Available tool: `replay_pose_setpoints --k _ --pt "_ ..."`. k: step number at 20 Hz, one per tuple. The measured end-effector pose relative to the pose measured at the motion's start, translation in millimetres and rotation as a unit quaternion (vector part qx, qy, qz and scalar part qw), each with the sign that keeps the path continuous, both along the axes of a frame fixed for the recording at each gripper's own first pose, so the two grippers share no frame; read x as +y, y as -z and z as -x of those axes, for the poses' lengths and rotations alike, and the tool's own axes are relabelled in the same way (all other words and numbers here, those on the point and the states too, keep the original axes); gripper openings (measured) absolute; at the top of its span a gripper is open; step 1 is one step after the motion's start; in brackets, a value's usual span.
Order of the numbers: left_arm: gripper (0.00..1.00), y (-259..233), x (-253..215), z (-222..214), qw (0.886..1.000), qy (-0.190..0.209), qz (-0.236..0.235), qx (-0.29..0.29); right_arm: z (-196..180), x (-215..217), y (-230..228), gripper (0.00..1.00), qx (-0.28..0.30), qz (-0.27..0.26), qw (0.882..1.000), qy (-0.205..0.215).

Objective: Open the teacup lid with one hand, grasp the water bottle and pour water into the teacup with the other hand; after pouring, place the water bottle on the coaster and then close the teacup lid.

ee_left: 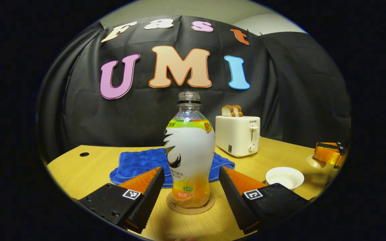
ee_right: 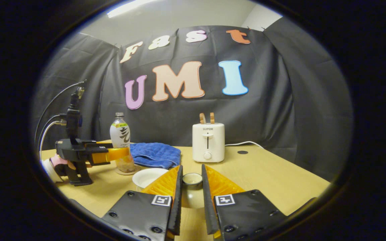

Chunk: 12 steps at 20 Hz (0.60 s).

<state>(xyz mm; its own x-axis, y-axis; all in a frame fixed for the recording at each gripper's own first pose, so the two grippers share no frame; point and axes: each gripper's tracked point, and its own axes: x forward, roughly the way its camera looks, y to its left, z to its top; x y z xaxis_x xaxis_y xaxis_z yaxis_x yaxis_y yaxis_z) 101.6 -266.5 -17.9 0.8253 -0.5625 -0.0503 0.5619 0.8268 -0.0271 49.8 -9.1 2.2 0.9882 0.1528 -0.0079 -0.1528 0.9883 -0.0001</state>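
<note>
Two grippers work: the left gripper [ee_left: 191,182], jaws wide and touching nothing, flanks the water bottle [ee_left: 189,150] standing on its coaster [ee_left: 190,205]; the right gripper [ee_right: 192,182] pinches the teacup lid [ee_right: 192,178] above the wooden table [ee_right: 263,174], teacup [ee_right: 149,176] at left

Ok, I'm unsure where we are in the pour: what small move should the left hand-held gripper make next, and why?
Probably close the left hand-held gripper on the water bottle: its fingers stand open either side of the bottle, upright on the coaster, while the right hand-held gripper holds the teacup lid off the teacup.
</note>
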Motion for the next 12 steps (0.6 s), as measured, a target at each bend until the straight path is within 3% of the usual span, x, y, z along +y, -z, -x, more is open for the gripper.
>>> replay_pose_setpoints --k 12 --pt "0.94 -9.0 48.7 28.3 0.999 -0.040 0.015 -0.031 -27.0 57.8 2.5 0.33 0.005 -0.001 0.996 -0.093"
